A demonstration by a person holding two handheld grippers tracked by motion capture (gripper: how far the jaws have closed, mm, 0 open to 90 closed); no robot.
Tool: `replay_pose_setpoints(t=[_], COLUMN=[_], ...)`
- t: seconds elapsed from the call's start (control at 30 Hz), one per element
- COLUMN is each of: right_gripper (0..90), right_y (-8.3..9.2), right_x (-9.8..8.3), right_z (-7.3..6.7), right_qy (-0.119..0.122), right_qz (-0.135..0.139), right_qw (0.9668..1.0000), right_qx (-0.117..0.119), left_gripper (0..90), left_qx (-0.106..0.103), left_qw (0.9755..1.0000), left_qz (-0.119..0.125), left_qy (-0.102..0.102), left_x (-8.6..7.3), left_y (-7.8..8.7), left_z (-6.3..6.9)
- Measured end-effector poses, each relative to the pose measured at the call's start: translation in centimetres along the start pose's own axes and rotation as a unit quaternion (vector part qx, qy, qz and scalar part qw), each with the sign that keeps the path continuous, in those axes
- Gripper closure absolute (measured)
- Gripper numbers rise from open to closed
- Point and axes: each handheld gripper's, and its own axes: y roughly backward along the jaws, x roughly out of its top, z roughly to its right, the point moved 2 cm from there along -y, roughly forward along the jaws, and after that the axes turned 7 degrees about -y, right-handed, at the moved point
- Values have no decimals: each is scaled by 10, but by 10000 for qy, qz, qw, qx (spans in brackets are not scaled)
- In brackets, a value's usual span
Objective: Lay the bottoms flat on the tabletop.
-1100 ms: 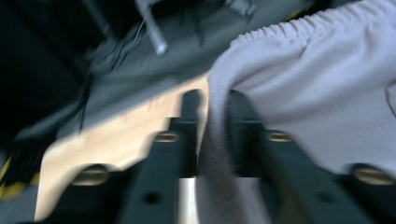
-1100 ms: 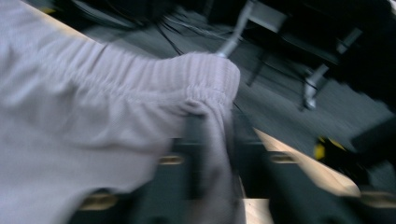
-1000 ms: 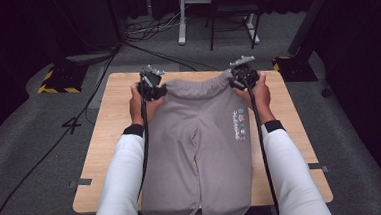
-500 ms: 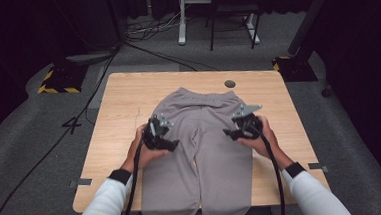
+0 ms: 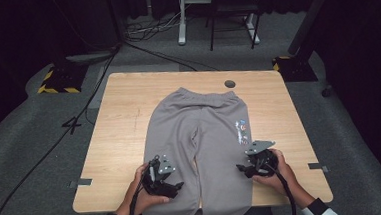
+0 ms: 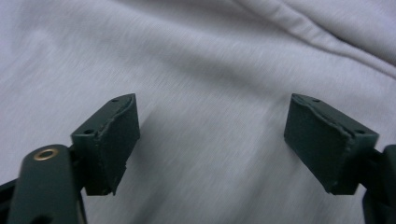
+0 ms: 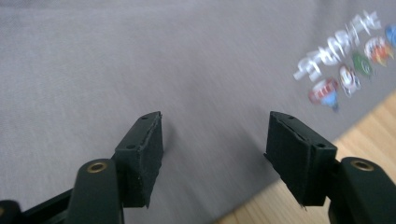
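Observation:
Grey sweatpants lie flat on the wooden table, waistband at the far side, legs running off the near edge. A small coloured print sits on the right leg. My left gripper hovers over the left leg near the front edge, open, with only cloth below its jaws. My right gripper is over the right leg's outer part, also open, with the print and table edge ahead of it. Both pairs of jaws have just been opening, with nothing between them.
A dark round spot marks the table beyond the waistband. Bare wood lies on both sides of the pants. On the grey floor behind are cables, a white stand and a yellow-black striped base.
Both hands have drawn back from the waistband at the far side to the near edge. The waistband was let go and lies flat. Both jaws stand wider apart.

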Motion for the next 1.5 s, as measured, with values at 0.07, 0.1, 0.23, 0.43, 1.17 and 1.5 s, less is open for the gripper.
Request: replay_pose_setpoints(t=[0.07,0.1,0.23,0.43,1.17,1.5], right_gripper=[363,363,364,363,494,822], right_y=[2,5,14,30,-16,-17], right_x=[-5,-8,-18,-33,29,21], right_z=[7,10,23,53,-52,-74], right_qy=[-270,-287,-419,-764,599,938], right_qz=[1,-27,-80,-171,185,5], right_qw=[9996,9995,9990,9946,9897,9858], right_qx=[91,94,-131,-678,1284,1392], left_gripper=[180,180,181,164,215,200], left_qx=[28,55,153,291,115,174], left_qw=[10000,10000,9997,9988,9988,9993], left_qz=[-3,-8,13,-111,440,307], left_qy=[32,70,193,368,184,108], left_x=[-8,-11,-28,-49,24,25], left_y=[6,8,21,38,-19,-30], left_z=[-5,-7,-17,-40,-65,-49])
